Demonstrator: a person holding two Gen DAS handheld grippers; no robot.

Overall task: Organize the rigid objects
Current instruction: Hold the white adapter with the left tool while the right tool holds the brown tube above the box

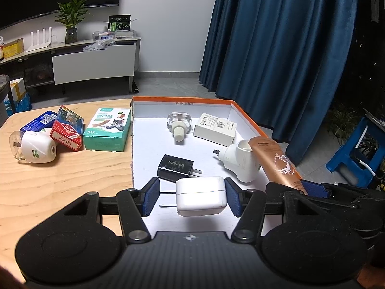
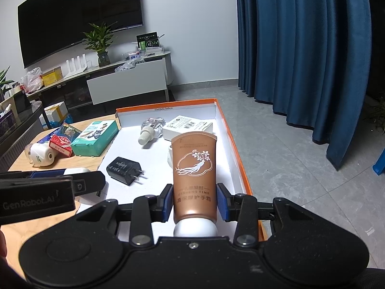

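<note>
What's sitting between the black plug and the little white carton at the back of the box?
Only bare white box floor. In the left wrist view, black charger and white carton have nothing between them; the clear bottle lies off to the side.

Television [image 2: 79, 16], potted plant [image 2: 101, 45], blue curtain [image 2: 300, 48], blue stool [image 1: 353, 149].

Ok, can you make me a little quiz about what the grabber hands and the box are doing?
1. True or false: the right gripper is clamped on the brown hand cream tube.
2. What lies between the left gripper's open pads? A) black charger B) white charger C) glass bottle
3. Fill in: the green plaster box sits on the ____, outside the orange-edged box.

Key:
1. True.
2. B, the white charger; the black charger lies further in.
3. The wooden table.
</note>
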